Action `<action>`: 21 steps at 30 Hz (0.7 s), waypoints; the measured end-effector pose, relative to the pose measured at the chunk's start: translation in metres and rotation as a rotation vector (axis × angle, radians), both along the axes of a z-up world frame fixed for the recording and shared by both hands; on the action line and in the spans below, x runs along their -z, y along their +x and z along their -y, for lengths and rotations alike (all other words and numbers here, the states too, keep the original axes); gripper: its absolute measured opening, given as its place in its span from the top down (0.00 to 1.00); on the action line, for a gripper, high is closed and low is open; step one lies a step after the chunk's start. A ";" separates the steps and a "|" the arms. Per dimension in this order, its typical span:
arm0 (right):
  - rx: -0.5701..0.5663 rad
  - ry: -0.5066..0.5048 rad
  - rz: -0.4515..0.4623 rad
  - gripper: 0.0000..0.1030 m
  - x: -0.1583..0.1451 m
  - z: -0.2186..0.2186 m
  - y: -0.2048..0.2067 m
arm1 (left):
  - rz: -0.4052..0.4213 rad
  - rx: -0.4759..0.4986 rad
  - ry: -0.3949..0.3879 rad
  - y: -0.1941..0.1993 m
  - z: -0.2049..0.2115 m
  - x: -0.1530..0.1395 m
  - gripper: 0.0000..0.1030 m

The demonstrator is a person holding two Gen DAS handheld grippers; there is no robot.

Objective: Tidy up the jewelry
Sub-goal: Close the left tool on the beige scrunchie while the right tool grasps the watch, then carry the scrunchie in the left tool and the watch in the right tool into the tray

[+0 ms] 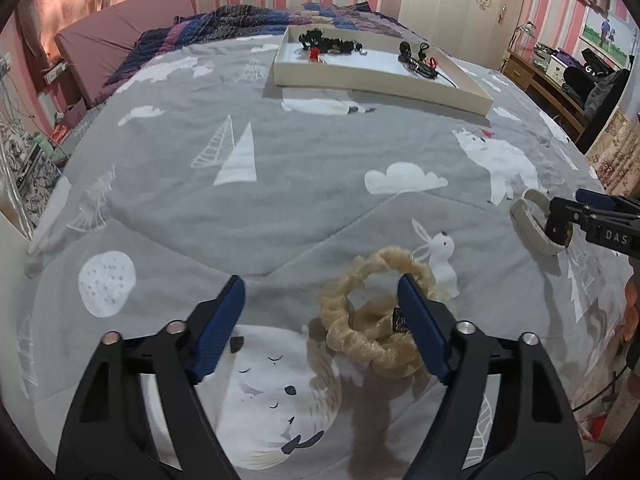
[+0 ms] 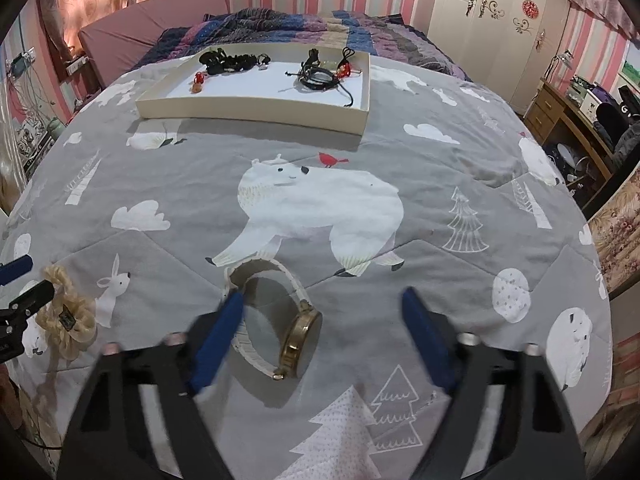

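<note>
A cream braided hair ring (image 1: 372,312) lies on the grey quilt under my left gripper (image 1: 320,280). The right blue pad (image 1: 420,320) pokes into the ring's hole and the left one stands well clear, so the gripper is open around the ring's left side. My right gripper (image 2: 322,294) is open over a watch (image 2: 280,320) with a white strap and gold case. Its left finger is at the strap and its right finger stands apart. Far back lies a shallow white tray (image 2: 248,112) holding black bracelets and red pieces.
The quilt (image 2: 320,208), printed with polar bears, covers the bed. A dark blanket (image 2: 300,28) is bunched behind the tray. A wooden desk (image 2: 560,120) and a white wardrobe (image 2: 500,20) stand at the right. The bed's edges drop off left and right.
</note>
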State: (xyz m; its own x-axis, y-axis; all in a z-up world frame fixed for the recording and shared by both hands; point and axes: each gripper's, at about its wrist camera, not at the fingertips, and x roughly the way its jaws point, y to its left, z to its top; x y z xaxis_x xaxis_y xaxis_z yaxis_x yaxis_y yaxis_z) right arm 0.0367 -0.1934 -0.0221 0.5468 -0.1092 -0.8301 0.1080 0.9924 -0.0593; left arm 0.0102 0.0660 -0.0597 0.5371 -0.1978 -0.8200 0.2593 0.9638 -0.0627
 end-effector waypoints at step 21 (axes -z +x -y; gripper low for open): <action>-0.016 0.051 0.001 0.84 0.022 0.005 0.014 | 0.024 0.034 -0.062 0.018 0.016 -0.002 0.94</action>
State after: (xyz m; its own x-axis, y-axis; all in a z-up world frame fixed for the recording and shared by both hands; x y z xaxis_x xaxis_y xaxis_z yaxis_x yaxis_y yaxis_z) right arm 0.0506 -0.1982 -0.0443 0.5493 -0.0580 -0.8336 0.0918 0.9957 -0.0088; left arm 0.0279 0.0503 -0.0573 0.5482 -0.2666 -0.7927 0.2940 0.9488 -0.1157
